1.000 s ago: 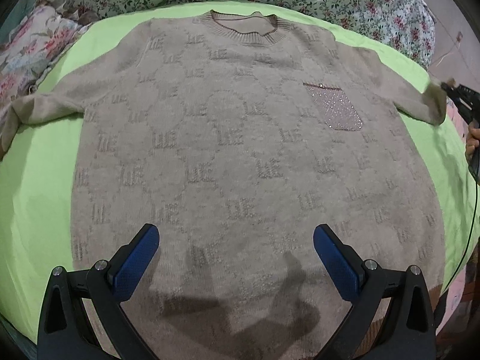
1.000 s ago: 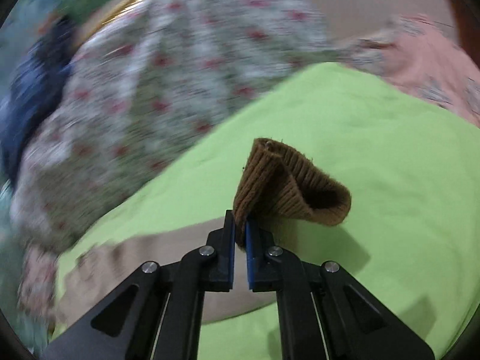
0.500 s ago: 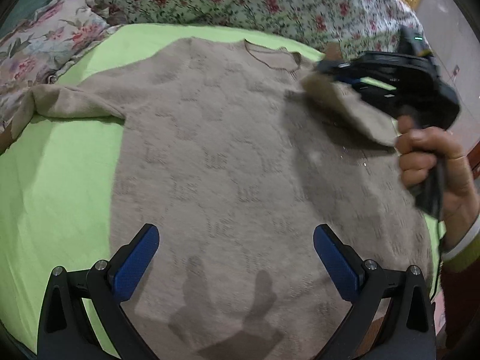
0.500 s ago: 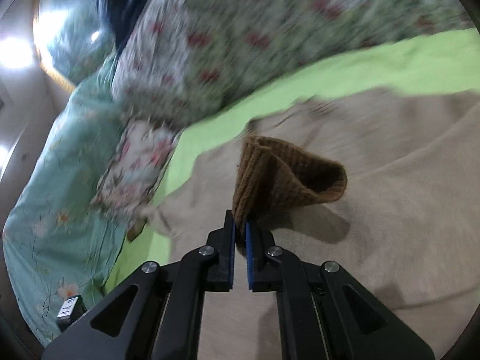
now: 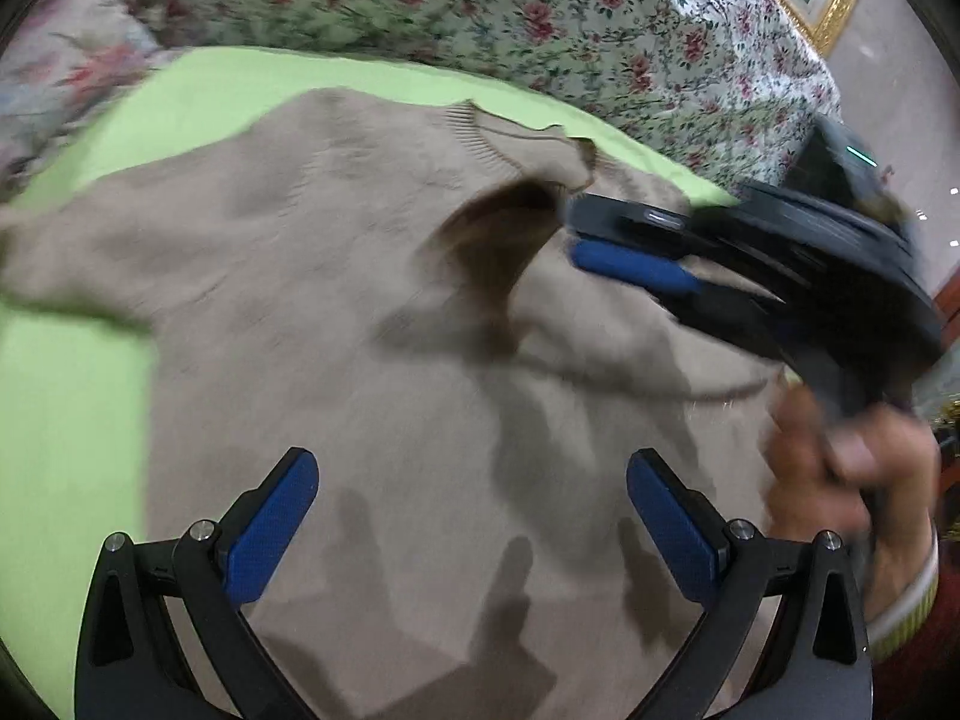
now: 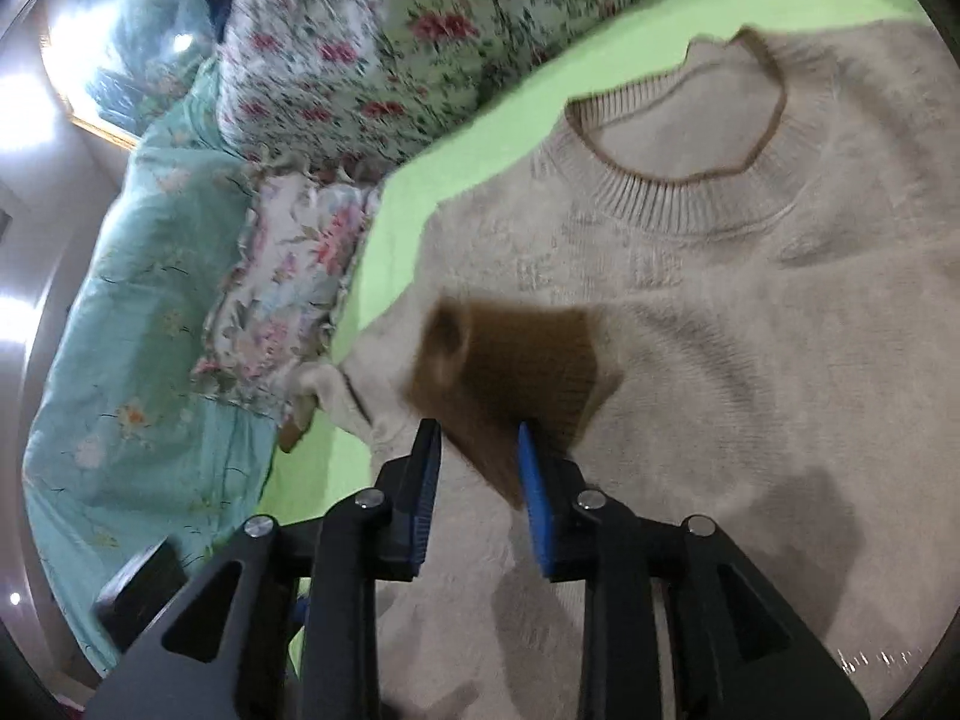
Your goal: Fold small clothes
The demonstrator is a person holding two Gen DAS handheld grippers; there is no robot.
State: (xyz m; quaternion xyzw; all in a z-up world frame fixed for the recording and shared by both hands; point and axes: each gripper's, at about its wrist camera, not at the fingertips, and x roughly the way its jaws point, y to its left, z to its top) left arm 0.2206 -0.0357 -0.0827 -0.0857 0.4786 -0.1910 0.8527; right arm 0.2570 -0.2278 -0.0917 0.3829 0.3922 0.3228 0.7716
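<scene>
Left wrist view: a beige sweater (image 5: 336, 324) lies flat on the green sheet (image 5: 66, 420), neckline toward the far edge beside the floral bedding (image 5: 480, 6). The left gripper (image 5: 471, 525) hovers above the sweater's lower body, jaws wide apart and empty. The right gripper (image 5: 606, 240), gripped by a hand (image 5: 840, 468), has carried the brown-cuffed sleeve (image 5: 498, 240) across the chest.

Right wrist view: the right gripper (image 6: 477, 468) has just been opening; the cuff (image 6: 510, 360) sits loosely between the parted pads, no longer pinched, just below the collar (image 6: 678, 180).

Done well, the release would likely leave the sleeve flat and square across the chest, the jaws drawing straight back so the knit does not snag.
</scene>
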